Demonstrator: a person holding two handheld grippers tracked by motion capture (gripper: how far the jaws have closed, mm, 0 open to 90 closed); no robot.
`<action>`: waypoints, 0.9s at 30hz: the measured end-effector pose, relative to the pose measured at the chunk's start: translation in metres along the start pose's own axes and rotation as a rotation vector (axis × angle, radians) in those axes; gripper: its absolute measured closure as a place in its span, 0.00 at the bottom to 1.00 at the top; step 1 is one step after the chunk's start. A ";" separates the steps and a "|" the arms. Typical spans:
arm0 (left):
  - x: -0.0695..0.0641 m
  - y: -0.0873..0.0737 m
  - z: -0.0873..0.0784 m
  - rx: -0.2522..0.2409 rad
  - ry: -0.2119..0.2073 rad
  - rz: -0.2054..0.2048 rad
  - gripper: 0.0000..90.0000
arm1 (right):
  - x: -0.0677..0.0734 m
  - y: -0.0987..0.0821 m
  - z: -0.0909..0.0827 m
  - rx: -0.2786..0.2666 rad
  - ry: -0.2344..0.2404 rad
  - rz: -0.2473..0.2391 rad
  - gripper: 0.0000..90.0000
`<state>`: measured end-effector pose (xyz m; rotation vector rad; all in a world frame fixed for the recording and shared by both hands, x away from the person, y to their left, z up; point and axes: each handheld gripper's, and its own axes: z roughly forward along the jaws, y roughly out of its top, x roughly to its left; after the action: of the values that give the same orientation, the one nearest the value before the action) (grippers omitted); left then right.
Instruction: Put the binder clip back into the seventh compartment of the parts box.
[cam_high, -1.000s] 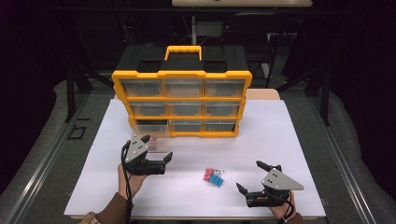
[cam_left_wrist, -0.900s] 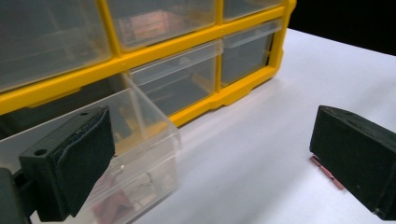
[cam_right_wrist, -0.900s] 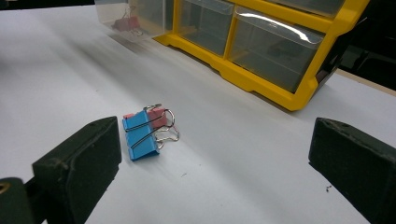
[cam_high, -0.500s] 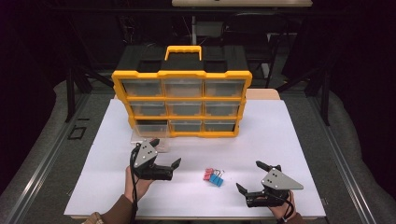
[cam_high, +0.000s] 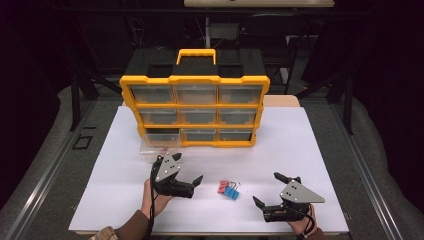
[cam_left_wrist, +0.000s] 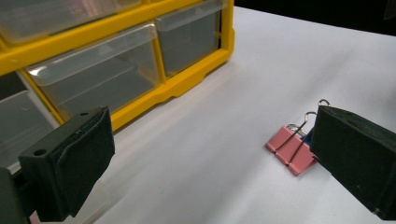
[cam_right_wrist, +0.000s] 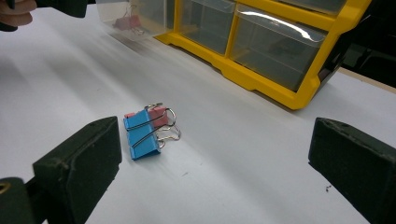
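Jaws of the left gripper (cam_high: 192, 184) are held wide apart just left of two small binder clips, one pink (cam_high: 223, 186) and one blue (cam_high: 231, 193), which lie touching each other on the white table sheet (cam_high: 300, 150). Nothing is gripped. The right gripper (cam_high: 266, 191) is seen near the sheet's front edge, its jaws likewise spread and empty. A yellow plastic drawer organiser (cam_high: 194, 111) with clear drawers stands behind, with one clear drawer (cam_high: 152, 152) pulled out onto the sheet.
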<state>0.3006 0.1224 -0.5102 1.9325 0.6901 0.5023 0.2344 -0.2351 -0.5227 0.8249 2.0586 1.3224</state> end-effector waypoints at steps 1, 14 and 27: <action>-0.001 0.000 0.002 0.006 -0.005 0.001 0.00 | 0.000 0.000 0.000 0.002 0.001 0.000 0.02; -0.016 -0.004 0.023 0.063 -0.082 0.017 0.00 | 0.000 0.000 0.001 0.008 0.008 0.007 0.02; -0.029 -0.005 0.041 0.096 -0.101 0.029 0.00 | 0.000 0.000 0.001 0.007 0.010 0.004 0.02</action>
<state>0.3026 0.0779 -0.5334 2.0454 0.6315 0.3925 0.2350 -0.2346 -0.5235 0.8279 2.0717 1.3247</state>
